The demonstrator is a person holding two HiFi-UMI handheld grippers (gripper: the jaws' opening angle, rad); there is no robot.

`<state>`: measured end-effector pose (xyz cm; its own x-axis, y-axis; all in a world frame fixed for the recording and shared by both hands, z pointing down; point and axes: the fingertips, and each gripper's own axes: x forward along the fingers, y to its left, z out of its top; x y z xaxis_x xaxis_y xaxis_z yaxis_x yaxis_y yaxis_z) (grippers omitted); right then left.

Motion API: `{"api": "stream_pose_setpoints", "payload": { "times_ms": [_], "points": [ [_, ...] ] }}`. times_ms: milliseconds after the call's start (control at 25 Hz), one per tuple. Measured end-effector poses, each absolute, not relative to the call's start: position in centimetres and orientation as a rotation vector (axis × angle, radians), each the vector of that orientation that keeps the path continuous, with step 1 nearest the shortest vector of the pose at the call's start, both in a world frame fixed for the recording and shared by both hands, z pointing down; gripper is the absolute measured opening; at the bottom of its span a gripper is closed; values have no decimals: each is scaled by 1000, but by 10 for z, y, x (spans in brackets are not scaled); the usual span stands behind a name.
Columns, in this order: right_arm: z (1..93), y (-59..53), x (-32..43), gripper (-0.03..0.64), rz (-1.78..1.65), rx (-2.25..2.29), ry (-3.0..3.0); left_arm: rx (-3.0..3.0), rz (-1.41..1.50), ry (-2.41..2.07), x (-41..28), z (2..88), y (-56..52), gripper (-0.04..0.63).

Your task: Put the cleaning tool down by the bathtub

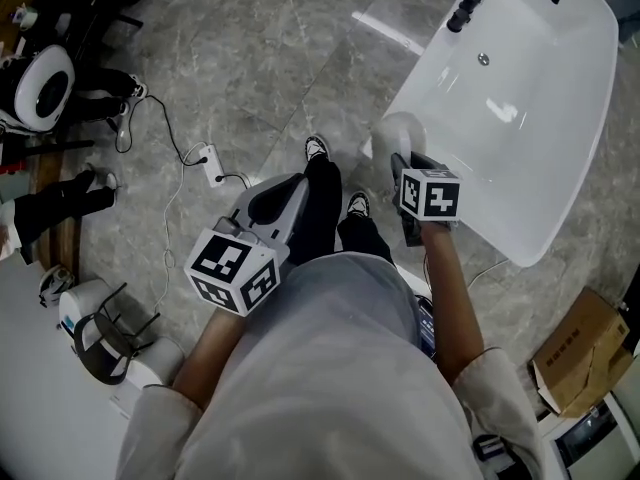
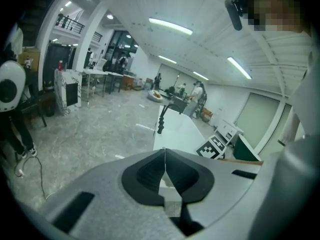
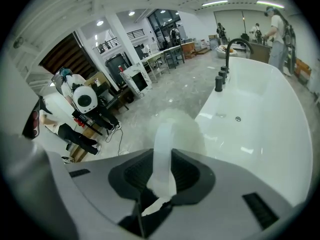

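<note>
The cleaning tool has a flat white handle (image 3: pixel 162 146) and a round fluffy white head (image 3: pixel 186 130). My right gripper (image 3: pixel 162 156) is shut on that handle, and the head sticks out past the jaws. In the head view the tool's head (image 1: pixel 400 132) hangs over the floor just beside the near rim of the white bathtub (image 1: pixel 560 158), with the right gripper (image 1: pixel 403 166) behind it. My left gripper (image 1: pixel 292 184) is held in front of my body, left of my legs. Its jaws meet along a thin line in the left gripper view (image 2: pixel 164 160), with nothing between them.
A black faucet (image 1: pixel 469 0) stands on the tub's far end. A white power strip (image 1: pixel 212 160) and its cable lie on the marble floor to the left. A cardboard box (image 1: pixel 577 353) sits at lower right and white devices (image 1: pixel 95 330) at lower left. My shoes (image 1: pixel 318 149) are beside the tub.
</note>
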<state>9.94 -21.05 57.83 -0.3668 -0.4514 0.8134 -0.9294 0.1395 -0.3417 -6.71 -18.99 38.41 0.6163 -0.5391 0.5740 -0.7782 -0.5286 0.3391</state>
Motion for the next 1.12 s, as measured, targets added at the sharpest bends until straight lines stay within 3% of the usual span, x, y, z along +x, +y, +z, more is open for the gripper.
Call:
{"api": "stream_pose_setpoints", "payload": {
  "times_ms": [1120],
  "points": [
    [655,-227,99,83,1247,1241,-1752,2232,628,-1058,-97,405,-205,9]
  ]
}}
